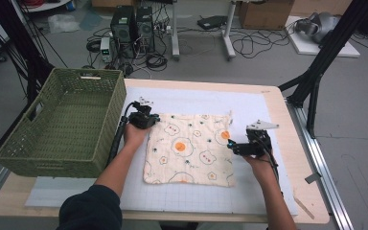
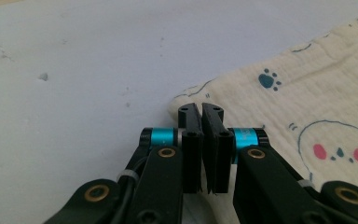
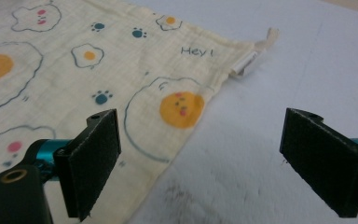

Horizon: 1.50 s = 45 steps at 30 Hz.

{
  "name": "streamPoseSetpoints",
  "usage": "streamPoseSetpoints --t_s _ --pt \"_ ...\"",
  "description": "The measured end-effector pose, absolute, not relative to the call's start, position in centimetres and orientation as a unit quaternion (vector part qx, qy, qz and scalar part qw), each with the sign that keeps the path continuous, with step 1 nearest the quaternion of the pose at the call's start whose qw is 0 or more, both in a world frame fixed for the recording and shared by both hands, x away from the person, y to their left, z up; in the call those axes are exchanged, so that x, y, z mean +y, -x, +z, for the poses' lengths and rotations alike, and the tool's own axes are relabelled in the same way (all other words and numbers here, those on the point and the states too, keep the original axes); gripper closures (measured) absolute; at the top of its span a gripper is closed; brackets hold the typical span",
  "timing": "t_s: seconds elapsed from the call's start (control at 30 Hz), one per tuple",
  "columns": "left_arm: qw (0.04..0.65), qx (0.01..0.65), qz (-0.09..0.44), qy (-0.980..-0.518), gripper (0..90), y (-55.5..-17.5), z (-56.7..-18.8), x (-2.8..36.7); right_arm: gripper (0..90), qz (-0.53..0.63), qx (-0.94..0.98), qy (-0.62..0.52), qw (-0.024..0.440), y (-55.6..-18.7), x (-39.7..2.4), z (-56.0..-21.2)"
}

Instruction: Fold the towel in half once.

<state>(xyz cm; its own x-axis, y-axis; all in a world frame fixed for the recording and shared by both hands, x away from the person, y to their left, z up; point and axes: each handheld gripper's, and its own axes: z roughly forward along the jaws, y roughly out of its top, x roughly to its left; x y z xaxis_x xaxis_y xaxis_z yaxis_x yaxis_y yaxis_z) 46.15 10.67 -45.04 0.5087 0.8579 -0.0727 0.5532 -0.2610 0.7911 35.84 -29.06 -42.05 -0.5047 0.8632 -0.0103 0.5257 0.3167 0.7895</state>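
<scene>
Two grippers working the corners of a printed cloth on the table

The green woven basket [image 1: 60,122] sits empty at the left; the egg-print cloth [image 1: 189,148] lies flat on the white mat [image 1: 268,191]. The left gripper [image 2: 202,112] has its jaws pinched together at the cloth's far-left corner, though whether fabric is caught I cannot tell. The right gripper [image 3: 200,154] gapes wide astride the right edge; next, I'd judge, it must close on the far-right corner.

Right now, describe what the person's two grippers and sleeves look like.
Both grippers are black, each with two flat, rectangular black jaws. The left gripper has turquoise collars behind its pads and brass-coloured rivets on its linkage arms. The right gripper shows the same turquoise collar and a brass rivet; in the high view a grey three-cornered plate sits on top. A black cable trails from each. A dark sleeve covers the left upper arm.
</scene>
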Motion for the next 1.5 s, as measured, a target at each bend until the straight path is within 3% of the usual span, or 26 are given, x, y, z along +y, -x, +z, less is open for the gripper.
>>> streamPoseSetpoints --t_s 0.3,0.47,0.77,0.9,0.97,1.1,1.27,1.5 --pt "0.404 0.465 0.174 -0.768 85.9 -46.1 -45.0 11.3 13.9 0.319 0.807 -0.457 0.196 -42.2 -27.5 -42.7" --pt "0.401 0.468 0.167 -0.770 85.7 -46.1 -44.9 11.7 42.8 0.372 0.756 -0.499 0.203 -44.0 -28.2 -43.1" --pt "0.405 0.475 0.170 -0.762 84.2 -45.8 -45.0 11.7 53.7 0.329 0.786 -0.489 0.185 -46.3 -25.4 -44.2" --pt "0.408 0.480 0.168 -0.758 84.9 -45.6 -45.0 11.8 79.1 0.331 0.793 -0.479 0.179 -46.2 -25.4 -44.1" --pt "0.404 0.479 0.165 -0.762 86.3 -45.5 -44.9 11.8 85.1 0.325 0.803 -0.464 0.184 -46.1 -25.0 -44.0" --pt "0.403 0.486 0.179 -0.755 86.9 -45.4 -44.6 12.0 86.8 0.320 0.801 -0.465 0.200 -46.0 -24.9 -43.7" --pt "0.451 0.486 0.203 -0.720 87.0 -45.1 -43.1 12.8 86.7 0.360 0.784 -0.443 0.245 -45.5 -25.1 -42.2" --pt "0.464 0.466 0.190 -0.729 86.7 -44.4 -42.2 13.3 86.3 0.376 0.794 -0.413 0.241 -44.3 -25.5 -41.5"
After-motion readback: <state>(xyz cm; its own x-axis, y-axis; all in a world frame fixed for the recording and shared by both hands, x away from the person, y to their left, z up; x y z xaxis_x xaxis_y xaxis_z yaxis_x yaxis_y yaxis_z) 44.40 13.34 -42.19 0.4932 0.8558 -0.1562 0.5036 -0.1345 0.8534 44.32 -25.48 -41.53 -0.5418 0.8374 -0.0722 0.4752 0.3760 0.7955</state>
